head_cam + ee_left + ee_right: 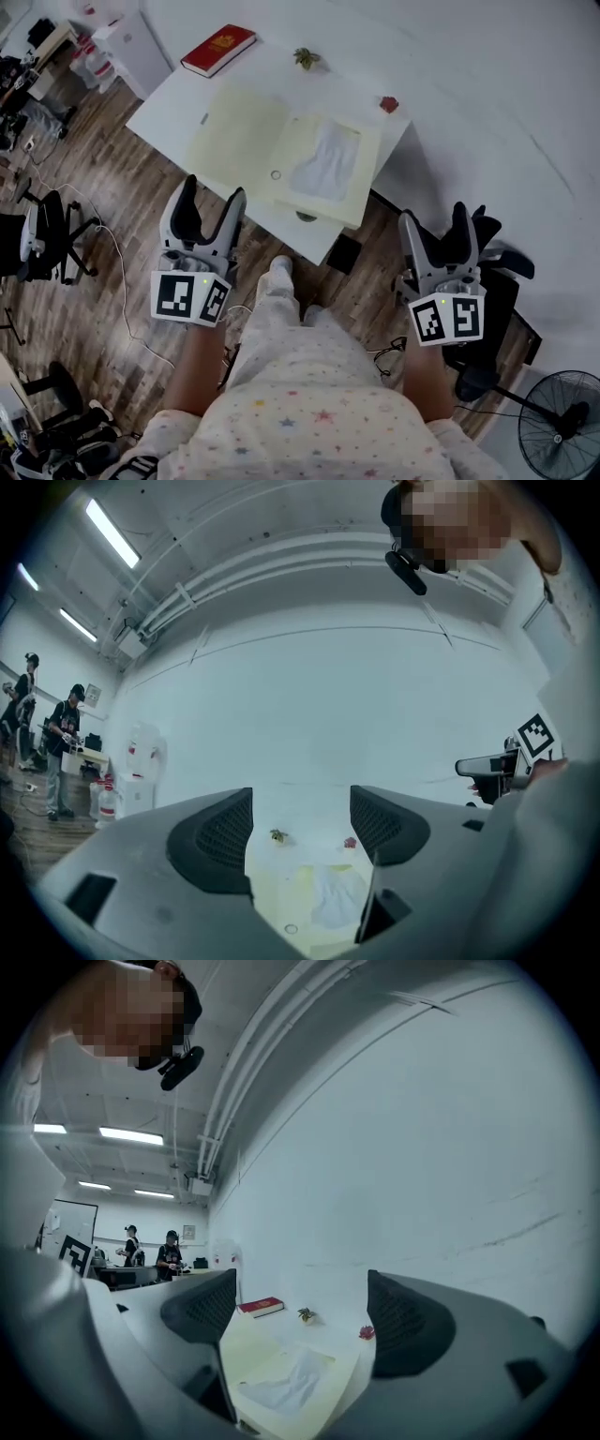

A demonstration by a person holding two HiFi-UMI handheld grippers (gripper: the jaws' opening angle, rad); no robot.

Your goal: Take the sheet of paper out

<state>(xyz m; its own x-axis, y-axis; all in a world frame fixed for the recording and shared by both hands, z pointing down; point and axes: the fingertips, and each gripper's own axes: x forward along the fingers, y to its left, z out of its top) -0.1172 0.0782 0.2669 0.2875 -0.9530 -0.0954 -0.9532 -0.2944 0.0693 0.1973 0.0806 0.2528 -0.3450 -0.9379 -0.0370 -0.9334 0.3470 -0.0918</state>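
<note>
Left gripper [208, 210] and right gripper [439, 229]: jaws apart, empty, short of table [169, 98]. Paper [323, 159] lies in open folder [281, 155].

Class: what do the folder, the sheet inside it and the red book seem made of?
Folder: matt pale-yellow card, perhaps plastic; lies flat and stiff. Sheet: thin white paper or film; visibly creased. Red book: board cover, likely; thick, straight edges.
</note>
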